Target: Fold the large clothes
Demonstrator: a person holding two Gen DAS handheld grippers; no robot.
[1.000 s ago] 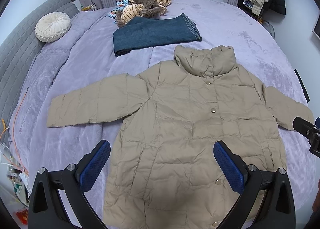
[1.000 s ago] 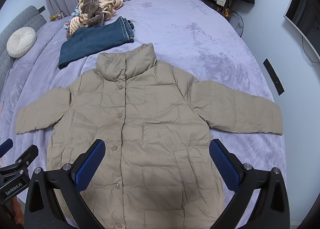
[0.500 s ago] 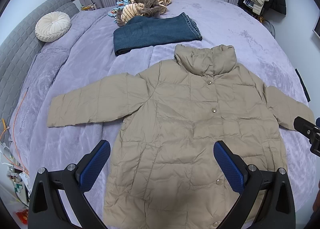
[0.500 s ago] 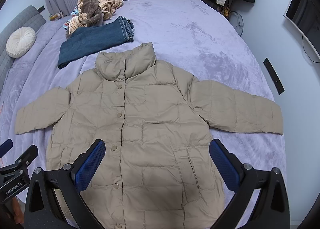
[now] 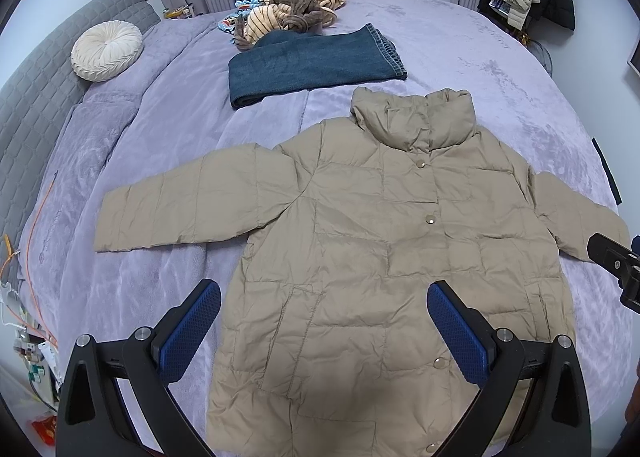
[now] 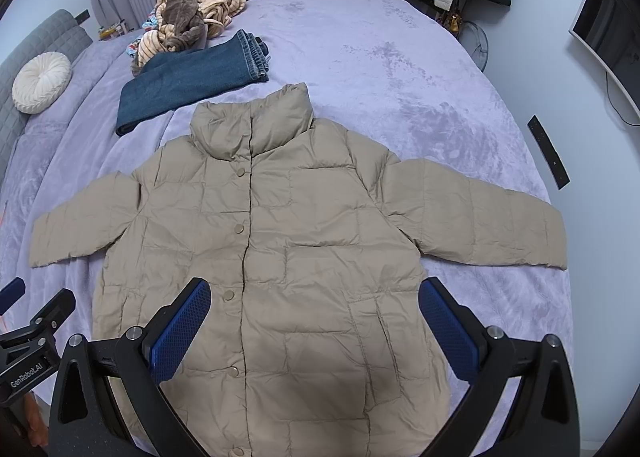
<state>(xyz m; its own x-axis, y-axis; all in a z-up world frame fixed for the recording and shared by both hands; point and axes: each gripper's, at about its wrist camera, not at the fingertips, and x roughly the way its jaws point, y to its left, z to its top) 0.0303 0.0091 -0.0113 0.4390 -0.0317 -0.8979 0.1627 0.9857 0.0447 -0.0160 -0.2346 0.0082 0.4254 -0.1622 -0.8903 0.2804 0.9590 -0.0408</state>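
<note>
Through my left wrist camera, my left tongs [image 5: 324,321] gape wide with nothing between the pads; the beige puffer jacket [image 5: 360,249] lies flat on the purple bed [image 5: 500,89] straight ahead, sleeves spread. Folded jeans [image 5: 308,65] sit beyond its collar.

Through the right wrist camera, my right tongs [image 6: 316,317] are equally wide and empty, above the jacket's hem.

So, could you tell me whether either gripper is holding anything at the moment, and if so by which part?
Nothing is held. The left gripper and right gripper are both open above the beige jacket, which lies flat on the bed.
</note>
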